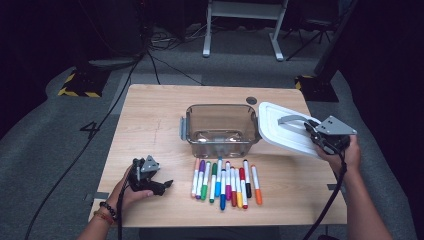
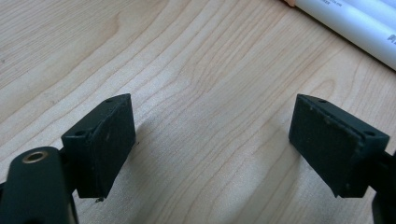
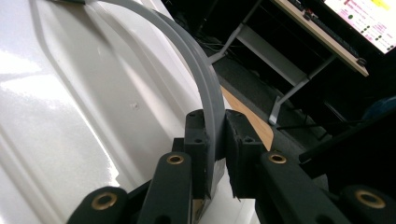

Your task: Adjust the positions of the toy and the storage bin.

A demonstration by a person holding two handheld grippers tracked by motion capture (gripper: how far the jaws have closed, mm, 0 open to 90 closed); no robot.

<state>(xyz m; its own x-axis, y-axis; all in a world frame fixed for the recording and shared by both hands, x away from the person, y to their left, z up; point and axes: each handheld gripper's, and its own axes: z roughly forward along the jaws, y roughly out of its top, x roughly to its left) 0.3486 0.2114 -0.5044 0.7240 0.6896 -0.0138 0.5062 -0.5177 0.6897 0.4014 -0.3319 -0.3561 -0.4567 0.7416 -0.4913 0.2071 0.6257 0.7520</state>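
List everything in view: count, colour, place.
table: 1, light wood, centre.
box: 1, clear, lidless, mid-table.
lid: 1, white, tilted right of box.
handle: 1, grey, on lid.
markers: about 11, mixed colours, row in front of box.
desk frame: 1, white, floor behind.
left gripper: black, open, on table left of markers.
right gripper: black, shut on handle.
hands: 2, bottom corners.

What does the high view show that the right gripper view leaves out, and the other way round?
High view alone: the clear bin, the row of markers and the open left gripper resting on the table. Right gripper view alone: the jaws clamped on the grey handle, close up. Shared: the white lid held by the right gripper.
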